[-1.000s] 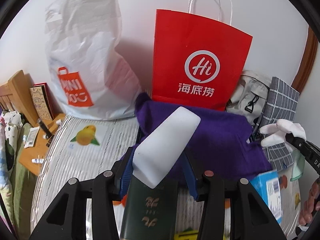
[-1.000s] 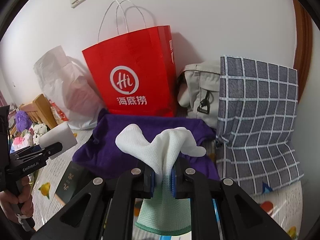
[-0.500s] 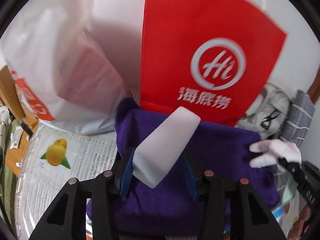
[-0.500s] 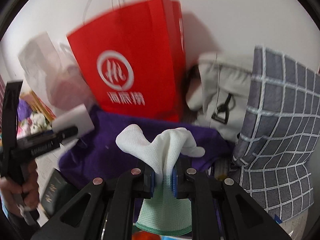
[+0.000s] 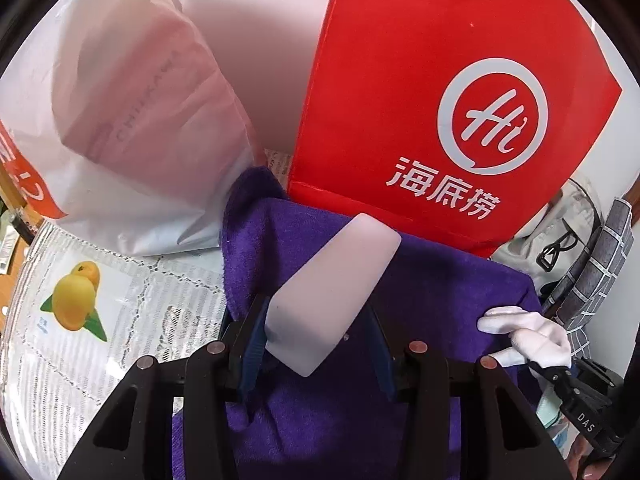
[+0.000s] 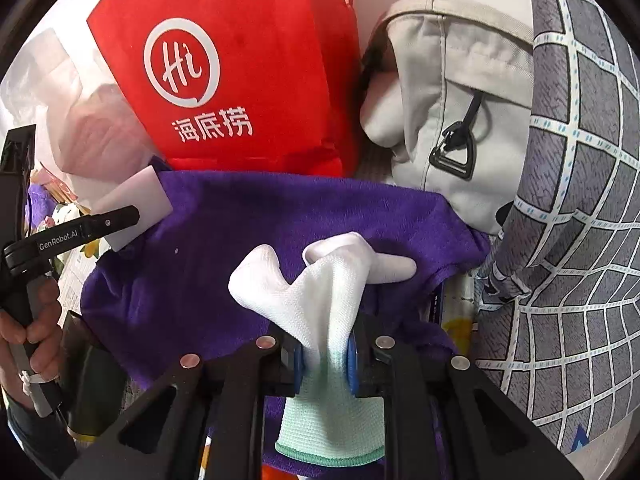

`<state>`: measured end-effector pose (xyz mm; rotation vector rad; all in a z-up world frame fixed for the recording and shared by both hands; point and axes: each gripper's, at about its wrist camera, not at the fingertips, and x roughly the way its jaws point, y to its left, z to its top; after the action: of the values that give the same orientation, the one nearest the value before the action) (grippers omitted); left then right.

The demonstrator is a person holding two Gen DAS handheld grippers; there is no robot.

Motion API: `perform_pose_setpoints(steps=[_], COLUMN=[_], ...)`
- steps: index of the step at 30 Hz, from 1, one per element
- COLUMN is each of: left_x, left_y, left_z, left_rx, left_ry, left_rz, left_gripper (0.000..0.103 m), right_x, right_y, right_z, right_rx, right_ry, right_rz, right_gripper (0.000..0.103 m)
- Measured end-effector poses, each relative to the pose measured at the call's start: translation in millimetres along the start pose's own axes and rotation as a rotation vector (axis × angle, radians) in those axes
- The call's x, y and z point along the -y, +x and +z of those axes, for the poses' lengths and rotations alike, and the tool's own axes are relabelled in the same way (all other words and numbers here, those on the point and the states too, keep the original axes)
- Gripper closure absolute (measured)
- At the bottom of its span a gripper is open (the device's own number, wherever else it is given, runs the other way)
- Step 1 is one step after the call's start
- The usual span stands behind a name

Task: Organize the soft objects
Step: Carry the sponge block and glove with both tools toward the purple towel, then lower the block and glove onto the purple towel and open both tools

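My left gripper (image 5: 316, 320) is shut on a white foam block (image 5: 336, 280) that sticks out forward over a purple towel (image 5: 440, 280). My right gripper (image 6: 325, 356) is shut on a white knit glove (image 6: 320, 288) with a pale green cuff; the glove's fingers flop over the towel (image 6: 240, 240). In the left wrist view the glove (image 5: 532, 332) shows at the towel's right edge. The right wrist view shows the foam block (image 6: 136, 196) at the towel's far left corner, with a hand (image 6: 36, 332) holding the left gripper's handle.
A red paper bag (image 5: 440, 80) stands right behind the towel. A white plastic bag (image 5: 120, 120) is to its left, a beige fabric bag (image 6: 460, 100) and a grey checked cushion (image 6: 580, 200) to its right. A fruit-print mat (image 5: 80, 300) covers the surface at left.
Both grippers have come forward and down over the purple towel; the red bag looms larger. The foam block and the glove stay gripped.
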<state>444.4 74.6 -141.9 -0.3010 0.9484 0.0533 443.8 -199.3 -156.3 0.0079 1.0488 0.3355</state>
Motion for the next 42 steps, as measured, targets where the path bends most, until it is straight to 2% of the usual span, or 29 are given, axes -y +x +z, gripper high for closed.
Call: perform_pose_setpoints(steps=[8, 13, 18, 20, 22, 27, 34, 42], left_x=[4, 11, 11, 13, 11, 6, 3, 19], left_y=[11, 14, 18, 17, 15, 11, 4, -11], left_z=[-5, -8, -9, -9, -7, -6, -7, -8], left_rx=[-0.044, -0.054, -0.065, -0.061, -0.063, -0.079, -0.079, -0.044], left_ry=[-0.005, 0.012, 0.019, 0.019, 0.016, 0.023, 0.021, 0.054], left_rz=[-0.009, -0.012, -0.011, -0.016, -0.021, -0.022, -0.043, -0.047], left_gripper=[0.058, 0.057, 0.057, 0.057, 0.056, 0.047, 0.043, 0.043], right_x=[-3, 1, -4, -7, -8, -9, -10, -15], right_y=[7, 9, 5, 2, -1, 1, -23, -59], right_z=[-2, -3, -4, -1, 0, 1, 3, -4], right_rx=[-0.018, -0.018, -0.013, -0.003, 0.010, 0.013, 0.076, 0.159], right_ry=[-0.012, -0.005, -0.023, -0.035, -0.040, -0.026, -0.016, 0.013], right_rz=[-0.011, -0.010, -0.033, -0.037, -0.037, -0.013, -0.004, -0.034], right_gripper=[0.077, 0.061, 0.059, 0.054, 0.046, 0.037, 0.035, 0.035])
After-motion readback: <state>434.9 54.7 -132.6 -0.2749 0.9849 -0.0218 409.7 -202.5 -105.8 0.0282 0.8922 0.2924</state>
